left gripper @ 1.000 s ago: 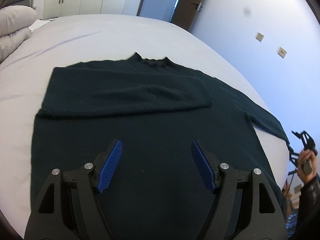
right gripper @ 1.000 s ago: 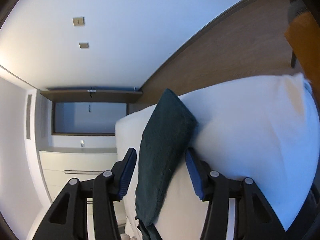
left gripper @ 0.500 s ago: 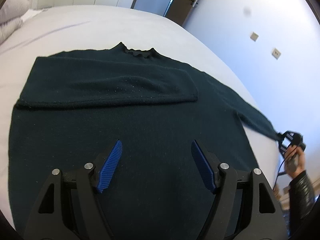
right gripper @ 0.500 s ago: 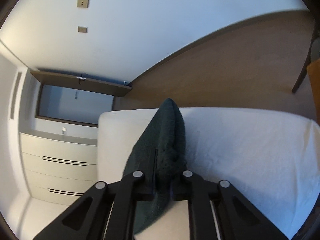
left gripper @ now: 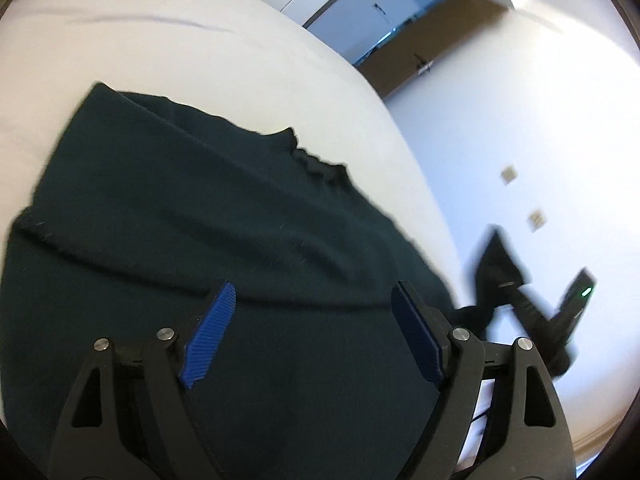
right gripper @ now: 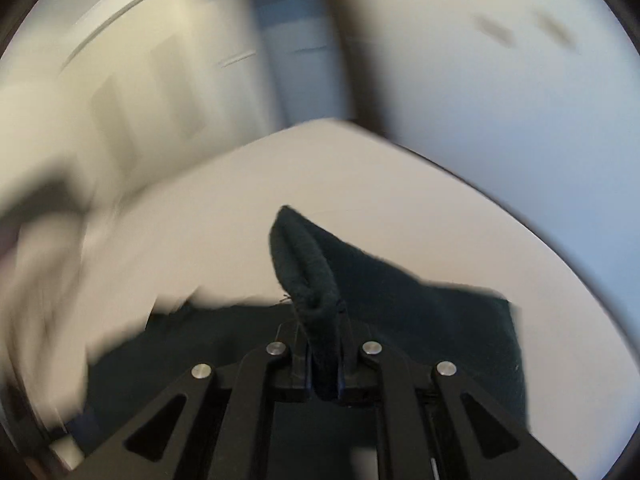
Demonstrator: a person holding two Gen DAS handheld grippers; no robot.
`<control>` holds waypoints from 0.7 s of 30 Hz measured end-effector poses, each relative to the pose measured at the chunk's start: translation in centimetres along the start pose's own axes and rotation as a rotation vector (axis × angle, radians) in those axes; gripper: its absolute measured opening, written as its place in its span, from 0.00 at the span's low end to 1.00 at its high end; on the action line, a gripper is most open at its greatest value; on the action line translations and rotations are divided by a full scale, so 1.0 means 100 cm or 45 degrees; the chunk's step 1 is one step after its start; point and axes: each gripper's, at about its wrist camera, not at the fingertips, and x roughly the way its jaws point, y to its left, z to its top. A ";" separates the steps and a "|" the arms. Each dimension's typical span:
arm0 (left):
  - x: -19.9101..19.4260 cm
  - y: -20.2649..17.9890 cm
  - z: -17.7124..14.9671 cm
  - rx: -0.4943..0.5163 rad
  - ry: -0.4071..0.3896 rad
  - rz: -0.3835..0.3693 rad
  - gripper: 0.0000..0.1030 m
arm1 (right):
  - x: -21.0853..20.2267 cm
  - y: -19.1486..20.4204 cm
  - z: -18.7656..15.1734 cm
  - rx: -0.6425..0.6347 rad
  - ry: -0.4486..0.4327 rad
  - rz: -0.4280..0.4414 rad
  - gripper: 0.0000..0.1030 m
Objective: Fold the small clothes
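Observation:
A dark green sweater (left gripper: 224,240) lies spread on a white bed (left gripper: 200,48), with its left sleeve folded across the chest. My left gripper (left gripper: 312,332) is open and empty, hovering over the sweater's lower body. My right gripper (right gripper: 324,368) is shut on the cuff of the sweater's right sleeve (right gripper: 304,256), lifted above the bed. It also shows blurred at the right of the left wrist view (left gripper: 520,292). The sweater's body (right gripper: 420,300) lies below it.
A white wall with two switch plates (left gripper: 520,196) stands to the right of the bed. A brown door (left gripper: 420,56) and white wardrobes are at the far end. The right wrist view is heavily motion blurred.
My right gripper closed on the sleeve cuff, then lifted it and swung it in over the bed. My left gripper swung to the right, still open.

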 end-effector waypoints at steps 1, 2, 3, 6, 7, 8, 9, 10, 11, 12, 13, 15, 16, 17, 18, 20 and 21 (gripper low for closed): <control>0.005 0.002 0.006 -0.029 0.017 -0.018 0.82 | 0.015 0.039 -0.008 -0.120 0.021 0.000 0.09; 0.010 0.002 0.011 -0.048 0.036 -0.034 0.83 | 0.024 0.059 -0.016 -0.191 0.027 -0.013 0.09; 0.017 0.002 0.016 -0.063 0.061 -0.057 0.83 | 0.033 0.076 -0.022 -0.258 0.035 -0.034 0.09; 0.038 0.000 0.027 -0.115 0.129 -0.125 0.83 | 0.049 0.105 -0.048 -0.365 0.084 -0.046 0.09; 0.051 -0.001 0.030 -0.162 0.167 -0.173 0.83 | 0.050 0.111 -0.055 -0.401 0.078 -0.056 0.09; 0.060 -0.002 0.033 -0.195 0.199 -0.213 0.83 | 0.050 0.116 -0.059 -0.438 0.073 -0.060 0.09; 0.071 -0.004 0.037 -0.222 0.237 -0.241 0.83 | 0.051 0.120 -0.062 -0.473 0.069 -0.063 0.09; 0.076 -0.008 0.038 -0.228 0.263 -0.248 0.83 | 0.053 0.125 -0.064 -0.514 0.068 -0.069 0.09; 0.086 -0.012 0.042 -0.224 0.300 -0.259 0.83 | 0.052 0.130 -0.067 -0.556 0.059 -0.078 0.09; 0.094 -0.017 0.045 -0.217 0.330 -0.270 0.83 | 0.051 0.131 -0.072 -0.580 0.054 -0.082 0.09; 0.098 -0.021 0.046 -0.213 0.348 -0.276 0.83 | 0.054 0.131 -0.072 -0.614 0.047 -0.087 0.09; 0.105 -0.030 0.049 -0.187 0.396 -0.289 0.83 | 0.051 0.135 -0.077 -0.679 0.030 -0.105 0.09; 0.108 -0.035 0.050 -0.168 0.411 -0.293 0.83 | 0.049 0.137 -0.082 -0.713 0.025 -0.113 0.09; 0.110 -0.040 0.052 -0.141 0.422 -0.293 0.83 | 0.049 0.141 -0.084 -0.744 0.021 -0.122 0.09; 0.113 -0.044 0.053 -0.115 0.432 -0.284 0.83 | 0.048 0.144 -0.086 -0.774 0.009 -0.130 0.09; 0.118 -0.048 0.055 -0.091 0.445 -0.258 0.83 | 0.047 0.150 -0.092 -0.823 -0.012 -0.143 0.09; 0.120 -0.049 0.056 -0.092 0.444 -0.253 0.83 | 0.046 0.152 -0.094 -0.847 -0.019 -0.148 0.09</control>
